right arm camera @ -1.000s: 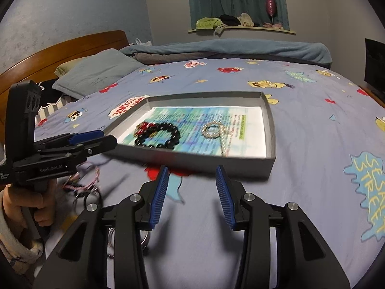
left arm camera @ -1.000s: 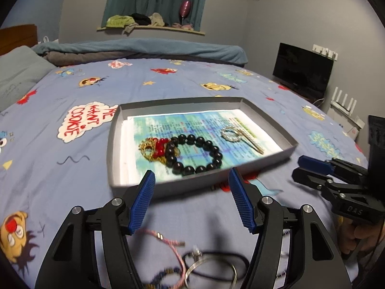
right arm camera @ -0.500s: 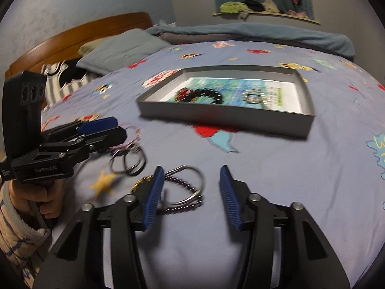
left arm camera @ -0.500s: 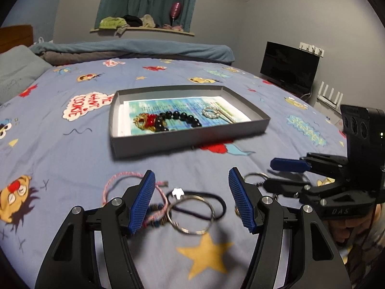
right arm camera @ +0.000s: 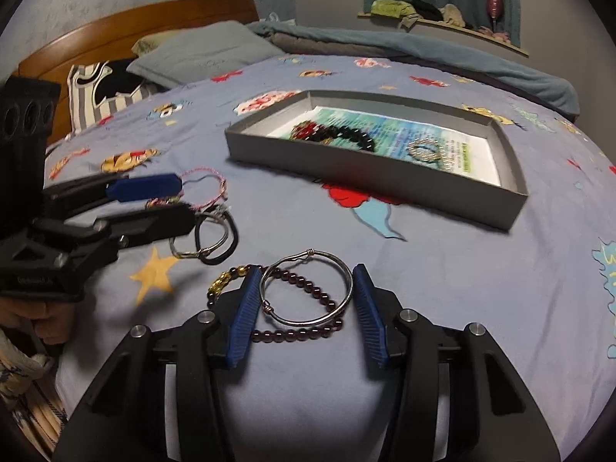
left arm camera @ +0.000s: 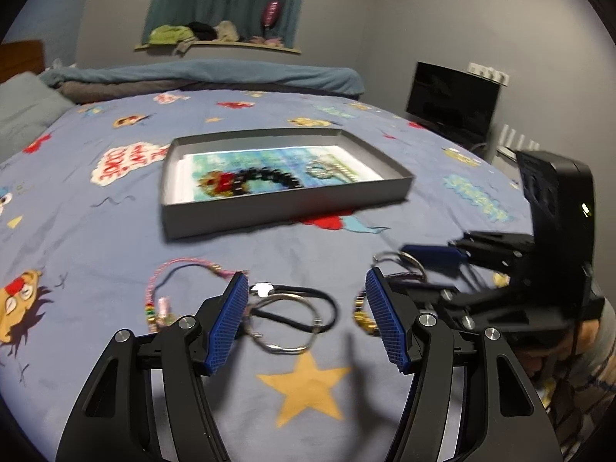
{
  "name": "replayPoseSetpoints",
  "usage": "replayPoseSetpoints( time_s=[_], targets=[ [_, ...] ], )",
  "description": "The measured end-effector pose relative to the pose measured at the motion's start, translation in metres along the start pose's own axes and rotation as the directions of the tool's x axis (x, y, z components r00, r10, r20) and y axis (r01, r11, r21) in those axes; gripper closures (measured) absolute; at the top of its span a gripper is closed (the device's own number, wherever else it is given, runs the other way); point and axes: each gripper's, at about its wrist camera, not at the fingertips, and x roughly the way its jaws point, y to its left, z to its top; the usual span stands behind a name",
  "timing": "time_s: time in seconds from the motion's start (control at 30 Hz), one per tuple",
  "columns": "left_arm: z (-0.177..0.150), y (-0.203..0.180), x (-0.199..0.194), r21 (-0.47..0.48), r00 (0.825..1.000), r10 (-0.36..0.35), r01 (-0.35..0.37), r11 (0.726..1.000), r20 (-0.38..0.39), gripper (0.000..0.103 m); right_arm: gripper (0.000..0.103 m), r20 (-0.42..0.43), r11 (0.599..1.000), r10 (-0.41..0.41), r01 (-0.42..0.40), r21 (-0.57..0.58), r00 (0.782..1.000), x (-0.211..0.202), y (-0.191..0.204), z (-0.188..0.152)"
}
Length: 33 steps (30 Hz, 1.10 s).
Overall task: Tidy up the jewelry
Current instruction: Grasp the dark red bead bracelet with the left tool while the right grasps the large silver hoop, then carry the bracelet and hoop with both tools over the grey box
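A grey tray [left arm camera: 269,211] [right arm camera: 369,177] on the bed holds a black bead bracelet [right arm camera: 346,136], a red-gold charm [left arm camera: 217,184] and a silver chain piece [right arm camera: 423,152]. My left gripper [left arm camera: 306,308] is open over a silver ring [left arm camera: 285,323] and a black cord [left arm camera: 308,304]; a pink braided bracelet [left arm camera: 181,269] lies to its left. My right gripper [right arm camera: 304,300] is open around a silver bangle [right arm camera: 308,288] that lies on a dark purple bead bracelet [right arm camera: 304,333] with gold beads [right arm camera: 225,279].
The blue cartoon bedsheet [left arm camera: 96,231] covers the bed. Pillows [right arm camera: 204,54] and a wooden headboard [right arm camera: 134,27] lie at the left in the right wrist view. A black monitor [left arm camera: 450,100] stands beyond the bed's right side.
Both grippers have pulled back from the tray and dropped toward the loose jewelry. The right gripper now brackets the silver bangle; the left now sits over the ring and cord.
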Motion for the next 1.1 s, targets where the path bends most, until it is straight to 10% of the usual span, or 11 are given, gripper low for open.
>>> replayPoseSetpoints(
  time_s=[0.57, 1.1],
  targets=[
    [0.001, -0.039, 0.058, 0.175, 0.983, 0.013, 0.019, 0.984, -0.181, 0.068, 0.054, 0.081, 0.986, -0.041, 0.027, 0.162, 0.996, -0.032, -0.053, -0.008],
    [0.006, -0.039, 0.054, 0.148, 0.984, -0.062, 0.087, 0.985, -0.165, 0.097, 0.054, 0.102, 0.986, -0.021, 0.003, 0.170, 0.995, -0.033, -0.055, -0.006]
  ],
)
